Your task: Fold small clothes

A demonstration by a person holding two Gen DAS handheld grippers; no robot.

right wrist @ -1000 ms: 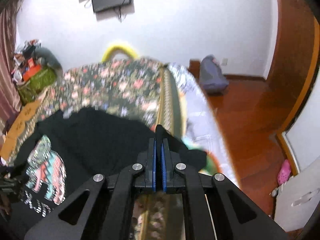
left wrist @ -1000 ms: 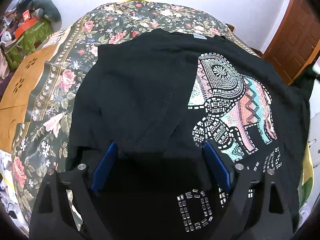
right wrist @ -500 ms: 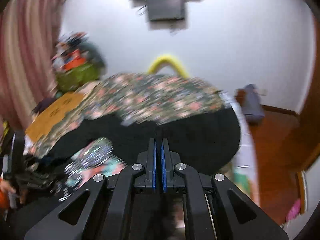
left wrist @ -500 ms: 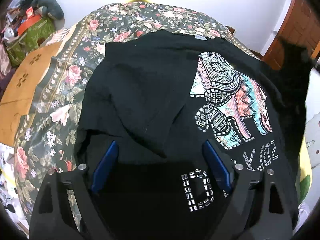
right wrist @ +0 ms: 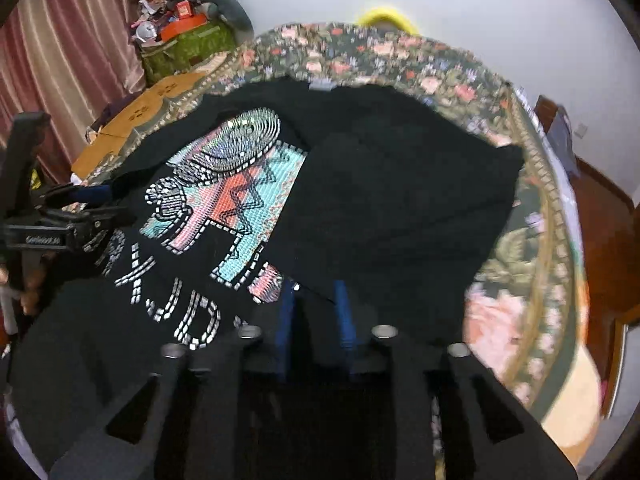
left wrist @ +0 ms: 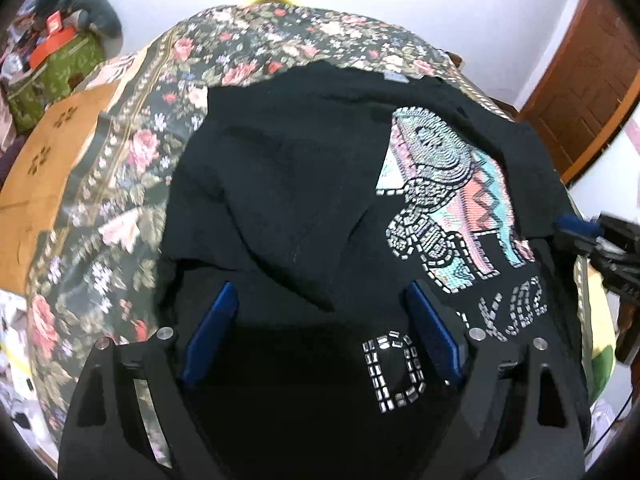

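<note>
A black T-shirt (left wrist: 280,168) with a beaded elephant print (left wrist: 440,200) lies on the floral bedspread (left wrist: 132,168), its left side folded in. My left gripper (left wrist: 320,320) hovers open over the shirt's near hem with nothing between its blue pads. In the right wrist view the shirt's right side (right wrist: 400,200) lies folded over the front and covers part of the elephant (right wrist: 232,184). The right gripper (right wrist: 316,312) is at the near corner of that flap. Its jaws are opening and the pads stand apart from the cloth. It also shows at the right edge of the left view, the right gripper (left wrist: 576,232).
A tan board (left wrist: 48,168) and a green box of clutter (right wrist: 180,48) sit left of the bed, by a pink curtain (right wrist: 60,60). A wooden door (left wrist: 592,72) and floor lie to the right. A yellow hoop (right wrist: 384,16) shows at the far end.
My right gripper swung in from the bed's right side, carrying the shirt's right side over the front, and its jaws have parted. The left gripper stayed in place, open.
</note>
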